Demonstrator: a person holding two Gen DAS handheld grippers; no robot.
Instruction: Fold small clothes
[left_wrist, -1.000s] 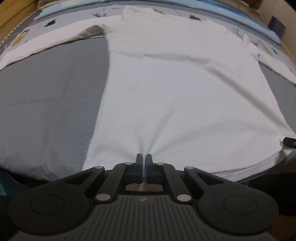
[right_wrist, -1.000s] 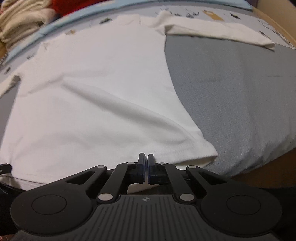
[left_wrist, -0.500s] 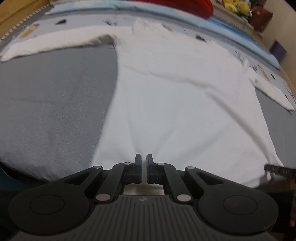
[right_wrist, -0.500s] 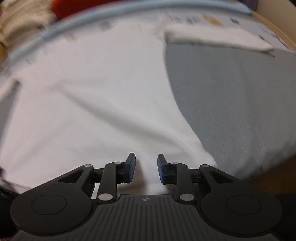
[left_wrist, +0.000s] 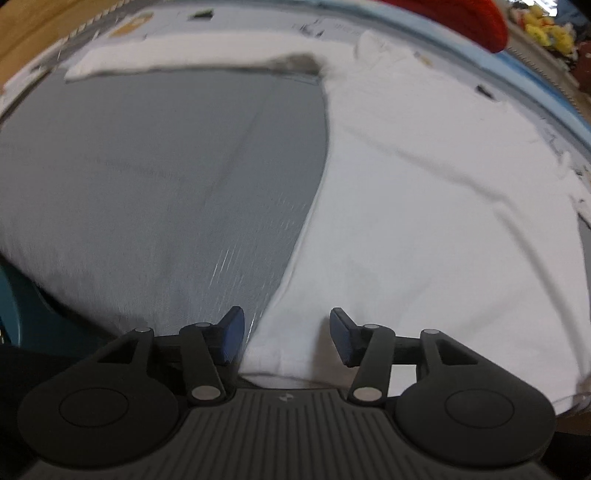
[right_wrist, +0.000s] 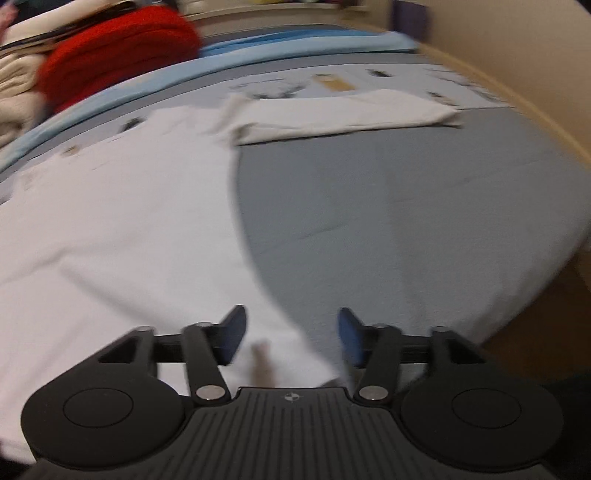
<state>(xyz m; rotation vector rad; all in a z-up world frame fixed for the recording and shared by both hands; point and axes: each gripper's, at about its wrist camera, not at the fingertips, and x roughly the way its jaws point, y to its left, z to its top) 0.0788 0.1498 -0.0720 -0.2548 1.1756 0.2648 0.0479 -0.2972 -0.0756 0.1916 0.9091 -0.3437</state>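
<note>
Now, left wrist view: left gripper (left_wrist: 286, 339) seen with jaws just opened, spread apart, nothing pinched; bottom hem corner of white shirt (left_wrist: 424, 206) lies slack between them. Shirt body stretches ahead and to right of gripper, long axis running away; left sleeve (left_wrist: 184, 64) laid out far ahead-left on grey bed (left_wrist: 147, 177). Gripper pitched steeply down.

Right wrist view: right gripper (right_wrist: 291, 338) likewise just opened, empty; other hem corner of shirt (right_wrist: 110, 229) between jaws, body ahead-left, right sleeve (right_wrist: 343, 116) far ahead. Each sleeve judged nearer its own-side hand.
</note>
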